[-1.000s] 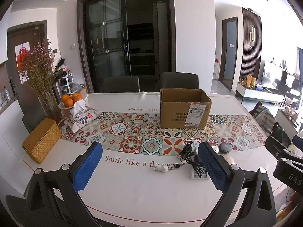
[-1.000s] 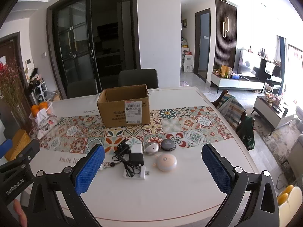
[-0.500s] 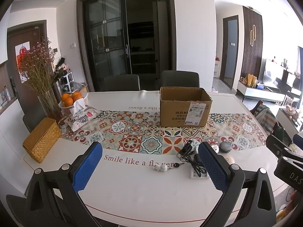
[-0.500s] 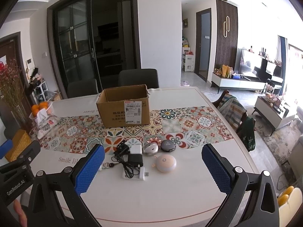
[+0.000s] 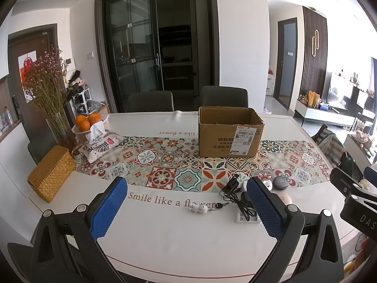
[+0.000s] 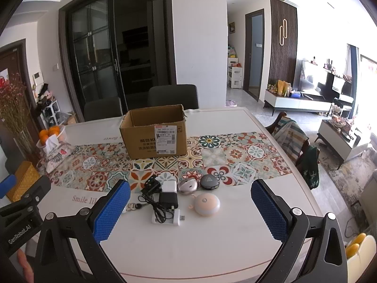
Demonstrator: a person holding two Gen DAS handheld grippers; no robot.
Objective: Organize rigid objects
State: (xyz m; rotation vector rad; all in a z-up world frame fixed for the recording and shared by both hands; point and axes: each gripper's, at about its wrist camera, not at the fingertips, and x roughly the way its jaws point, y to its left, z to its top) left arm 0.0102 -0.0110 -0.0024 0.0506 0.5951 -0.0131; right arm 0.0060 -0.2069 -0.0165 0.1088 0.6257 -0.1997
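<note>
Table (image 6: pixel 235 235): box (image 6: pixel 154 133) behind gadgets (image 6: pixel 207 204); both tools (image 5: pixel 186 210) (image 6: pixel 190 208) spread, empty.

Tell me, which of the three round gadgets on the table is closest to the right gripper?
The pale pink round one, lying on the plain white table. The silver one and dark grey one sit farther back, by the patterned runner.

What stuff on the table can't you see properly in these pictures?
- Inside of the cardboard box: both views, its front wall hides the bottom.
- Pink round gadget: left view, the blue finger pad covers part of it.
- Box label print: too small to read.
</note>
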